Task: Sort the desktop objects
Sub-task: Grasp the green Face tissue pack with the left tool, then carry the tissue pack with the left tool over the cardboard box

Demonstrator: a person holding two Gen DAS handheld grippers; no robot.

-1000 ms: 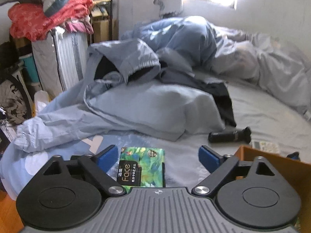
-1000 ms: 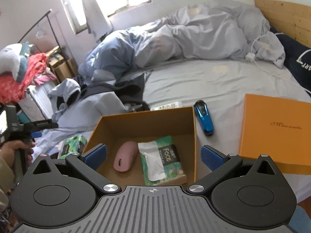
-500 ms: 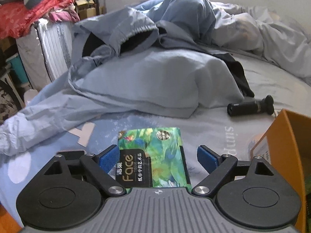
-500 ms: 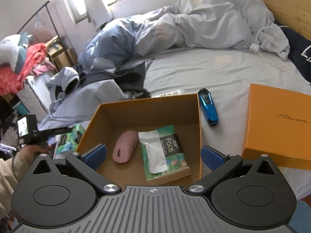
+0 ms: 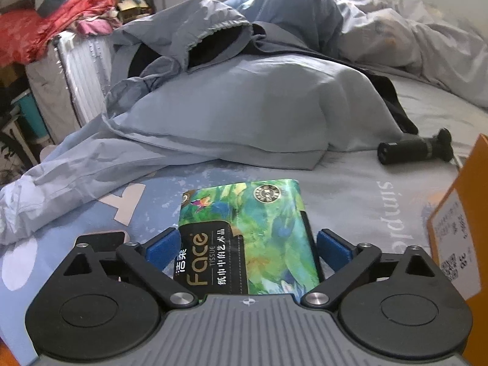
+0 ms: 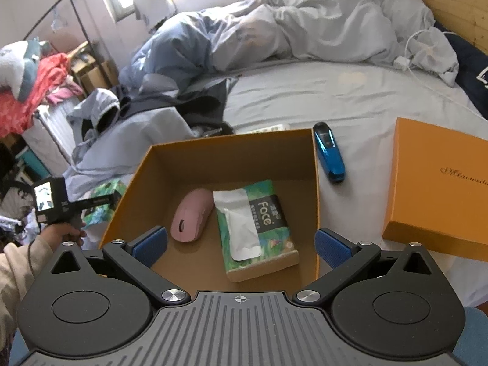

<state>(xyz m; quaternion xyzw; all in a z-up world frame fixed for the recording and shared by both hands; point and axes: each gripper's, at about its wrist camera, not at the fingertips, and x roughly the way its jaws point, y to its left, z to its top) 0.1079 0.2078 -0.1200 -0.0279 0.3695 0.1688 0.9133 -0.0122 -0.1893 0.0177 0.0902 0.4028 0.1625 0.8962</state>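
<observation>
A green Face tissue pack (image 5: 247,231) lies on the blue bedsheet. My left gripper (image 5: 247,247) is open with its blue fingers on either side of the pack's near end; the left one looks to touch it. The pack also shows in the right wrist view (image 6: 105,201), left of the open orange box (image 6: 314,183). The box holds a pink mouse (image 6: 190,215) and a second, opened tissue pack (image 6: 256,228). My right gripper (image 6: 241,245) is open and empty, above the box's near side.
A blue stapler (image 6: 329,155) lies right of the box, and the orange box lid (image 6: 436,186) lies further right. A black cylindrical object (image 5: 411,149) rests on the sheet near the box. Crumpled blue bedding and clothes (image 5: 231,97) pile up behind.
My left gripper has moved forward and down, so the tissue pack now sits between its fingers. The right gripper has shifted slightly over the box and stays open.
</observation>
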